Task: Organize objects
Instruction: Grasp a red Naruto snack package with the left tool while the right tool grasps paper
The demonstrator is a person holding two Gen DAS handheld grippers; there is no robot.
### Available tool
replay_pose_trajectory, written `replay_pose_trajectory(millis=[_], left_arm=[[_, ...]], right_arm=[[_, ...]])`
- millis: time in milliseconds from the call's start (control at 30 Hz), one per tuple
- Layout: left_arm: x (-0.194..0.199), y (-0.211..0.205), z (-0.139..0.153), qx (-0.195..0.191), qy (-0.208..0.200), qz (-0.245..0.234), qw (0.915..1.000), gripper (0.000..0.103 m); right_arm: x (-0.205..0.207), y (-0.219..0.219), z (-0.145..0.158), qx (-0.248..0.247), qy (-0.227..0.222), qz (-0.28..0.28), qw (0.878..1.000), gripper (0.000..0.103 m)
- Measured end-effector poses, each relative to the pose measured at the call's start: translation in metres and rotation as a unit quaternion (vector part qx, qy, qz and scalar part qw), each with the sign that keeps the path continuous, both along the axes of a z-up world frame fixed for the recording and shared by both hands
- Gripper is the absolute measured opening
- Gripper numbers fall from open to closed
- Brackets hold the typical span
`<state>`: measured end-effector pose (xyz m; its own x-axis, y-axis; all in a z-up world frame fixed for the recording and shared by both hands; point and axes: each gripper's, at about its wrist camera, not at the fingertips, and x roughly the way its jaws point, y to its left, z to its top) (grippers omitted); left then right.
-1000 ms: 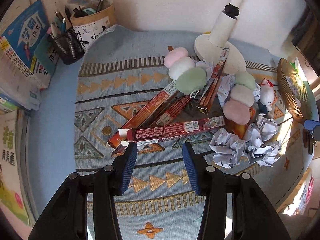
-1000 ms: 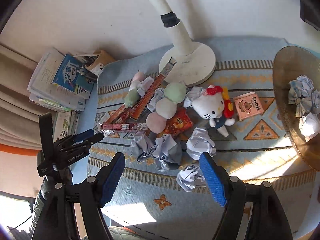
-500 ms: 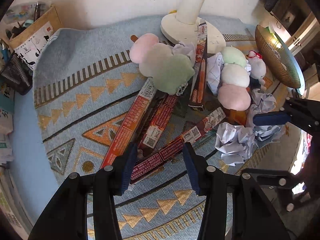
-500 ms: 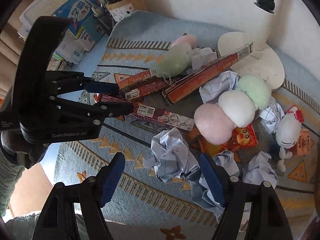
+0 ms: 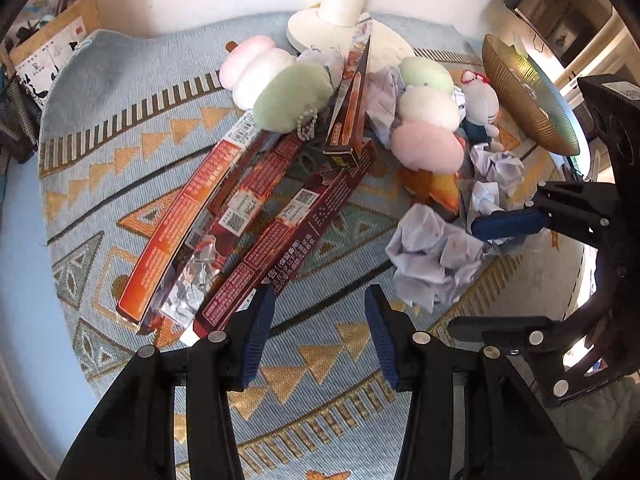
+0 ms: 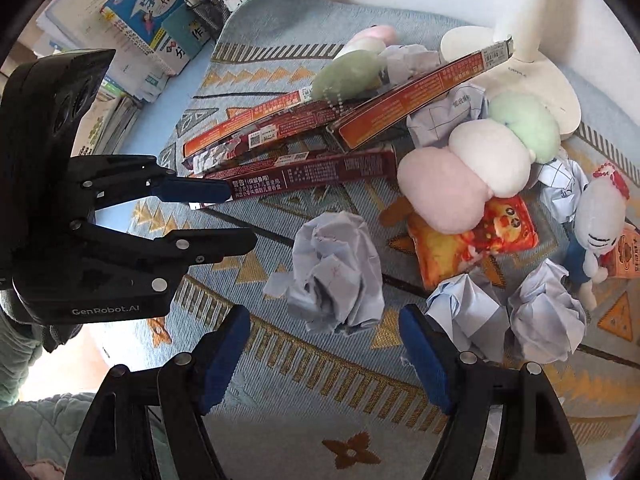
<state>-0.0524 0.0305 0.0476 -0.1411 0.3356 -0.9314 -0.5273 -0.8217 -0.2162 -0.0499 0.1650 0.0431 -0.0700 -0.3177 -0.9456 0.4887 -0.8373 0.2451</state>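
Both hand-held grippers are brought closer to the clutter than before, the left hand-held gripper [image 5: 316, 328] and right hand-held gripper [image 6: 324, 356] both spread apart. A blue patterned rug [image 6: 280, 376] is spread beneath; a crumpled paper ball [image 6: 334, 276] is seen near its front edge, beside the long red boxes [image 5: 280, 236].

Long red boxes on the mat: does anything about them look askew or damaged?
Yes. The long red boxes lie crisscrossed, not aligned; one leans tilted onto the lamp base, and another's end is torn open to crumpled foil.
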Motion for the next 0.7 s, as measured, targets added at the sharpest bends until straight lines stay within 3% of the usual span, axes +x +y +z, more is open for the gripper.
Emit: replay_pose_trajectory(millis=[200, 233, 267, 300, 400, 567, 700], left_arm=[[-0.012, 0.016, -0.004, -0.020, 0.009, -0.029, 0.9993, 0.044], [-0.012, 0.013, 0.001, -0.010, 0.009, -0.025, 0.9996, 0.044], [-0.014, 0.008, 0.006, 0.009, 0.007, -0.019, 0.9998, 0.044], [-0.015, 0.002, 0.011, 0.030, 0.001, -0.009, 0.9995, 0.044], [-0.021, -0.018, 0.018, 0.064, -0.009, 0.021, 0.9977, 0.044], [-0.034, -0.008, 0.008, 0.055, -0.019, 0.013, 0.9982, 0.044], [-0.033, 0.004, 0.005, 0.042, -0.011, 0.010, 0.9990, 0.044]], right_arm=[[-0.015, -0.012, -0.008, 0.002, 0.009, -0.028, 1.000, 0.074], [-0.015, -0.014, -0.009, 0.007, 0.011, -0.029, 1.000, 0.069], [-0.015, -0.016, -0.010, 0.014, 0.012, -0.029, 0.999, 0.054], [-0.014, -0.017, -0.012, 0.019, 0.011, -0.028, 0.999, 0.049], [-0.010, -0.014, -0.013, 0.011, 0.014, -0.032, 0.999, 0.049], [-0.009, -0.005, -0.020, -0.012, -0.012, -0.051, 0.999, 0.049], [-0.008, -0.006, -0.016, -0.001, -0.005, -0.051, 0.999, 0.049]])
